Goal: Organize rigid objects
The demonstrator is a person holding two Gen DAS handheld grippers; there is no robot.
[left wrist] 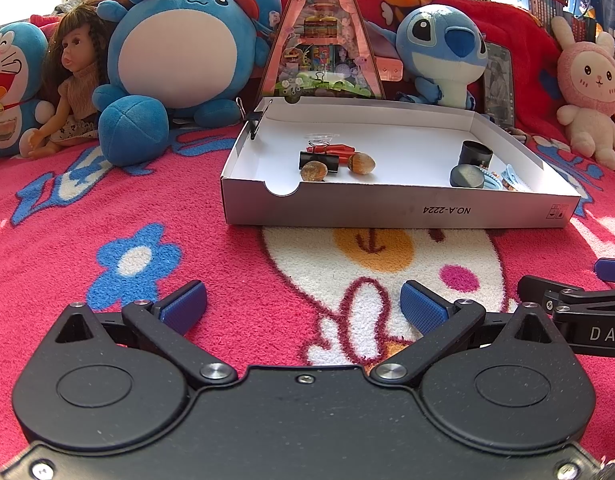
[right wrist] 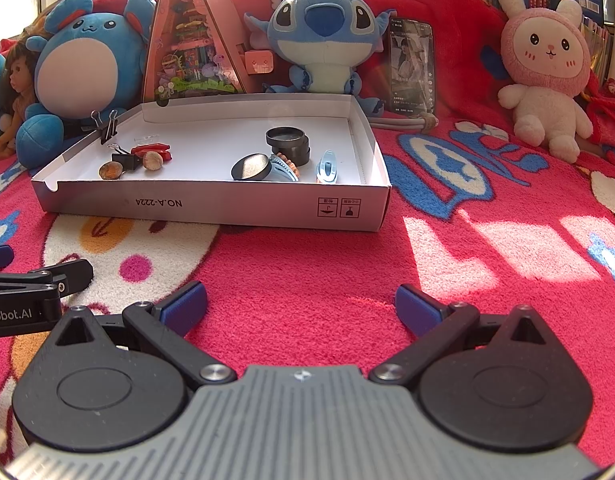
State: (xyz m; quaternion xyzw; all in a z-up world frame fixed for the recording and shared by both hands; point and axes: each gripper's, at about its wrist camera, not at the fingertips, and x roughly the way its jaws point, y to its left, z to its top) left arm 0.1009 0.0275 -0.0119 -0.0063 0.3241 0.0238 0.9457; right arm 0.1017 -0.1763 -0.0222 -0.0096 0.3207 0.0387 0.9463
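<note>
Both claws rest low over a pink patterned blanket (right wrist: pixel 307 280), side by side, each spread wide and holding nothing: the left claw (left wrist: pixel 303 306) sits before a cartoon face in the weave, the right claw (right wrist: pixel 301 306) over plain pink pile, with part of the other tool showing at the inner edge of each view. Ahead of them lies a shallow white cardboard tray (right wrist: pixel 227 210) marked NO.A-2224 on its near wall. Toward its left end sit a black binder clip (right wrist: pixel 125 160), red pieces (right wrist: pixel 153 149) and two nuts (right wrist: pixel 111 170), close together; toward its right end sit a dark round tin (right wrist: pixel 288 144), its loose lid (right wrist: pixel 251 167) leaning upright against a blue hair claw clip (right wrist: pixel 283 170), and a pale blue clip (right wrist: pixel 328 166) just beside them. Another binder clip (right wrist: pixel 106 127) grips the tray's left wall. Behind the tray's far wall stand a round blue plush (right wrist: pixel 83 56), a triangular toy box (right wrist: pixel 187 40), a blue big-eared plush (right wrist: pixel 325 36), a phone (right wrist: pixel 412 68) propped upright and a pink rabbit plush (right wrist: pixel 547 76); a doll (left wrist: pixel 73 80) sits at the far left. Nothing lies between the claws and the tray.
</note>
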